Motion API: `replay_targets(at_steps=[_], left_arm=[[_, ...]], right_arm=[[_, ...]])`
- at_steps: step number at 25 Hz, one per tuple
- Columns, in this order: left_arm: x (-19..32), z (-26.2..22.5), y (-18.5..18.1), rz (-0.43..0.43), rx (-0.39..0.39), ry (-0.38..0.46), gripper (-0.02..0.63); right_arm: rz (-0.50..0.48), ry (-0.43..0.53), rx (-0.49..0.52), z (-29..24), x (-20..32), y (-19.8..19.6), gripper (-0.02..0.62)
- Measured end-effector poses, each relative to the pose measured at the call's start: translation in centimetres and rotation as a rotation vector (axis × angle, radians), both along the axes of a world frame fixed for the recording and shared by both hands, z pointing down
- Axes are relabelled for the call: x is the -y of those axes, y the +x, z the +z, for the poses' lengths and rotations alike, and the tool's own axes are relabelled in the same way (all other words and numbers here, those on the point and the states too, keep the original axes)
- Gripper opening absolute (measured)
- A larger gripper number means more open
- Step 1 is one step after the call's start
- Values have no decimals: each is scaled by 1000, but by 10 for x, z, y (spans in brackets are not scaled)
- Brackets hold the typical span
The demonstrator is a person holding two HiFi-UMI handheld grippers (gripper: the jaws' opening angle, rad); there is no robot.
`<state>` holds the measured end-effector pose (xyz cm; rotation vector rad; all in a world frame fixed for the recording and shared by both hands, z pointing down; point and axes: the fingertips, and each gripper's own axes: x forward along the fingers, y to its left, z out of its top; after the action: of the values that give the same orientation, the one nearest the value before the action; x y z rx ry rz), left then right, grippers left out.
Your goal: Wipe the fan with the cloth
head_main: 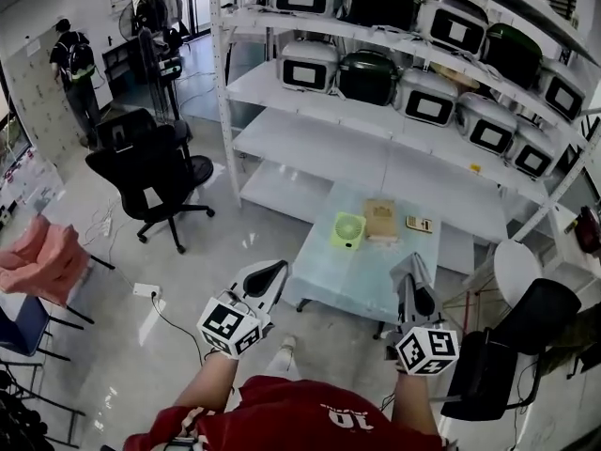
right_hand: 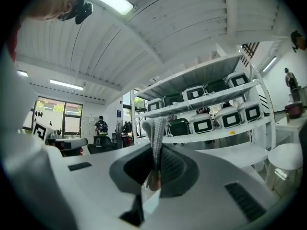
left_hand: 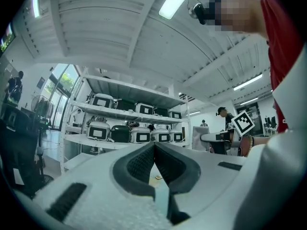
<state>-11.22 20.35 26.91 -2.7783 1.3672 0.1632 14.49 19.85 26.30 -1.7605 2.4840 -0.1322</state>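
The right gripper (right_hand: 156, 163) is closed on a grey knitted cloth (right_hand: 154, 130), which stands up from between its jaws; I judge it is carried ready for wiping. The left gripper (left_hand: 154, 150) has its jaws together with nothing between them, perhaps kept free to steady the fan. The small green square fan (head_main: 347, 230) stands on a pale glass table (head_main: 329, 282), ahead of both grippers and well apart from them. White print on the red shirt (head_main: 300, 426) looks like "10".
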Motion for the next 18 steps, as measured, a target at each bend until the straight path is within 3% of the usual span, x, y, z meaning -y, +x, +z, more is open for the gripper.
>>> replay_targets(at_steps=[18], left_arm=[[225, 3, -40, 121, -47, -63, 3]], right_arm=[[164, -16, -9, -13, 186, -18, 18]])
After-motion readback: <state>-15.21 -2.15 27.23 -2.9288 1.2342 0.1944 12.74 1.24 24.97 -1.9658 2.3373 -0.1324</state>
